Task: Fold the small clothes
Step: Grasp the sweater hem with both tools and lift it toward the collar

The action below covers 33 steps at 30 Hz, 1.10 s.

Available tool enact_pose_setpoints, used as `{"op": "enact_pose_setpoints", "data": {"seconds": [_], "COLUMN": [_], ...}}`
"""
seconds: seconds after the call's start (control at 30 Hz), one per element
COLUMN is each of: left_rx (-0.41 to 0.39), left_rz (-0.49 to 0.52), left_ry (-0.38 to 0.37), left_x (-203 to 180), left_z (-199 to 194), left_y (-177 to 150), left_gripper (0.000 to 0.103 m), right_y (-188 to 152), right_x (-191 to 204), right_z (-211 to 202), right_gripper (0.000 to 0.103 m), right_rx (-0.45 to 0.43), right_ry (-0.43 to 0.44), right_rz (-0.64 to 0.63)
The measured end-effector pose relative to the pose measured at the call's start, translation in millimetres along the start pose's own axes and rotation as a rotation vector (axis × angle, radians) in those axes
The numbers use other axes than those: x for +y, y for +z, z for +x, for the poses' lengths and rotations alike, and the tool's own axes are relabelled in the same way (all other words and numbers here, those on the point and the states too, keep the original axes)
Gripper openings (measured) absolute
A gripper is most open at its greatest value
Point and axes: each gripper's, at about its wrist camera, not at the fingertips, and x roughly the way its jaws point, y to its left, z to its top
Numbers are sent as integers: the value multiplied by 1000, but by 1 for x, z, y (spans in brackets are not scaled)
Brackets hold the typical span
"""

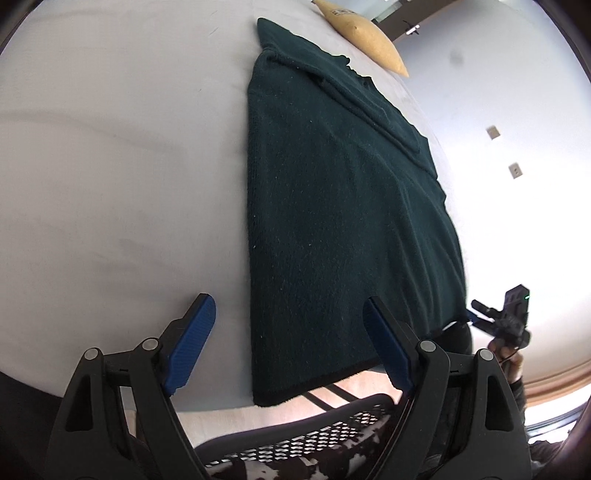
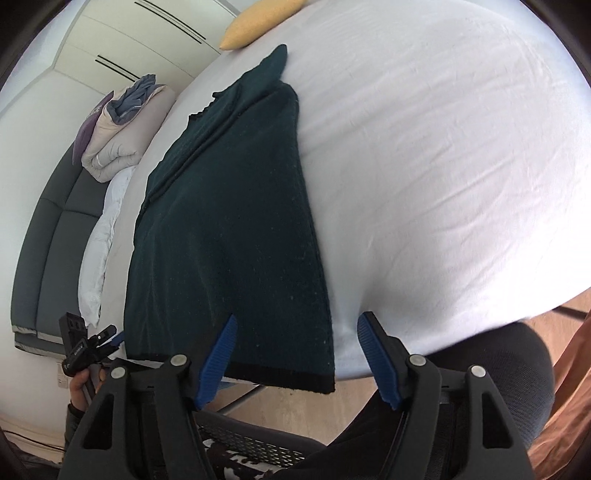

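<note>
A dark green knit sweater lies flat on the white sheet, folded lengthwise, with its black hem hanging over the near edge. It also shows in the right wrist view. My left gripper is open, its blue pads straddling the sweater's left hem corner from above. My right gripper is open, its pads astride the right hem corner. The right gripper shows small at the right of the left wrist view, and the left gripper at the lower left of the right wrist view.
The white bed sheet covers the surface. A yellow pillow lies at the far end. A folded duvet sits on a dark sofa to the left. A mesh chair is below.
</note>
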Motion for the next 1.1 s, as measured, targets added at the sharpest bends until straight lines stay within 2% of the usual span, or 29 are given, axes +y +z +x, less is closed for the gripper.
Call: {"op": "enact_pose_setpoints", "data": {"seconds": [0.2, 0.47, 0.5, 0.53, 0.57, 0.6, 0.63, 0.77, 0.93, 1.03, 1.1], "left_rx": [36, 69, 72, 83, 94, 105, 120, 122, 118, 118, 117], "left_rz": [-71, -131, -138, -139, -141, -148, -165, -229, -304, -301, -300], "left_ry": [-75, -118, -118, -104, -89, -81, -78, -132, -203, -208, -207], "left_x": [11, 17, 18, 18, 18, 19, 23, 34, 48, 49, 48], "left_z": [-4, 0, 0, 1, 3, 4, 5, 6, 7, 8, 11], "left_y": [-4, -7, -7, -6, -6, -6, -8, -13, -19, -23, -24], "left_gripper": [82, 80, 76, 64, 56, 38, 29, 29, 30, 31, 31], "right_y": [0, -5, -5, -5, -5, -6, -6, -7, -7, -8, -7], "right_x": [-8, -9, -9, -9, -9, -10, -11, -15, -16, -15, -13], "right_z": [3, 8, 9, 10, 11, 11, 12, 11, 13, 16, 19], "right_gripper": [65, 56, 56, 55, 55, 54, 52, 46, 45, 44, 39], "right_rx": [22, 53, 56, 57, 57, 57, 57, 51, 50, 56, 63], "right_ry": [70, 113, 120, 126, 131, 135, 139, 152, 175, 182, 180], "right_rz": [70, 97, 102, 106, 108, 112, 117, 139, 148, 141, 137]}}
